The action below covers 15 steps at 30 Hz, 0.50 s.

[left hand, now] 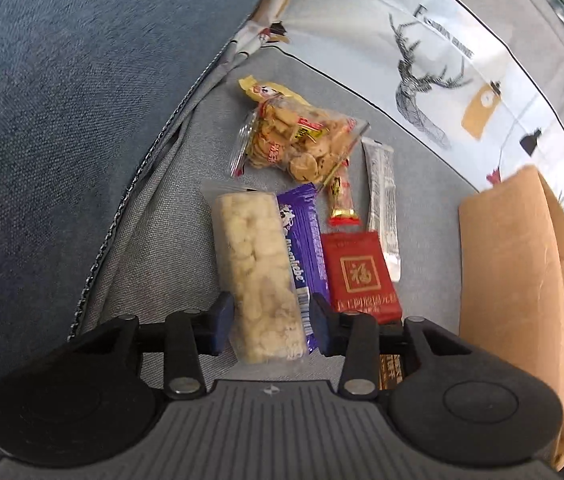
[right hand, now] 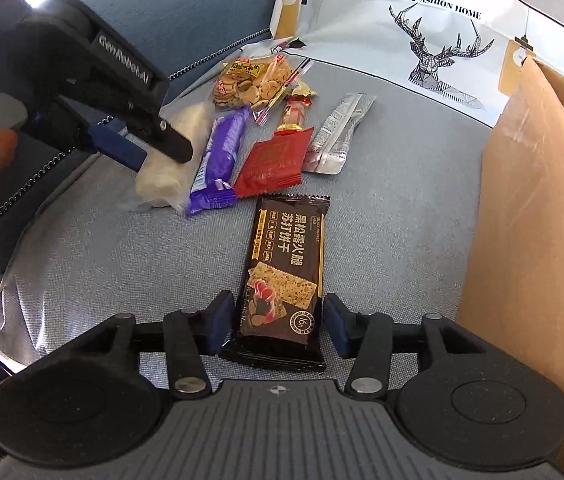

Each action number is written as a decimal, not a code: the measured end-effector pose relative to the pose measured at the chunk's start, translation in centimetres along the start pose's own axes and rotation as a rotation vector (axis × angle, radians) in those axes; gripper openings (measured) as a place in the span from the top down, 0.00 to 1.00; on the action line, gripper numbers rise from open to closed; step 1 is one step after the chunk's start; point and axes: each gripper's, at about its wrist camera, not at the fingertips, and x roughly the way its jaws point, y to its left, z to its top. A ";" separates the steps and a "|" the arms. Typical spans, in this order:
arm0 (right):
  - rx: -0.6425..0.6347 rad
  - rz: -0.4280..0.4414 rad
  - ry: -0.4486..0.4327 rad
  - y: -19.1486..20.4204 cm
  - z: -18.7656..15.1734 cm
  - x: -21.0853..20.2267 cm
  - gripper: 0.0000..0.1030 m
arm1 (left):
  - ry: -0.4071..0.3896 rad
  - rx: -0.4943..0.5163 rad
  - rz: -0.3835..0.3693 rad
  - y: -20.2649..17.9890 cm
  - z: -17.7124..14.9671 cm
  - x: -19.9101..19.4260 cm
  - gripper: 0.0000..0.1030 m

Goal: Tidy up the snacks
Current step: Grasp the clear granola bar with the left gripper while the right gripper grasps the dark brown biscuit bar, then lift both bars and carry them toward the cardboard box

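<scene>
Seven snacks lie on the grey cushion; one tan cardboard box stands at the right. The left gripper pinches the pale puffed rice bar in clear wrap; beside it lie a purple bar, a red packet, a silver stick, a small red-gold candy and a clear cookie bag. The right gripper has its fingers close on both sides of the black cracker pack; I cannot tell if they squeeze it.
</scene>
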 end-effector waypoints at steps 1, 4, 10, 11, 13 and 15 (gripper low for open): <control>0.006 0.002 -0.001 -0.1 0.0 0.1 0.48 | 0.004 -0.011 0.004 0.0 0.1 0.2 0.52; 0.016 0.008 -0.004 -0.3 0.3 0.5 0.46 | 0.016 -0.040 0.015 0.2 0.5 0.8 0.52; 0.032 0.011 -0.011 -0.3 0.6 1.1 0.43 | 0.021 -0.090 0.019 0.5 0.9 1.5 0.52; 0.034 0.011 -0.012 -0.3 0.6 1.2 0.43 | 0.021 -0.094 0.021 0.5 1.0 1.6 0.52; 0.038 0.011 -0.014 -0.3 0.7 1.3 0.43 | 0.017 -0.104 0.025 0.4 1.0 1.7 0.52; 0.039 0.010 -0.017 -0.3 0.8 1.4 0.43 | 0.013 -0.112 0.033 0.2 1.1 1.9 0.52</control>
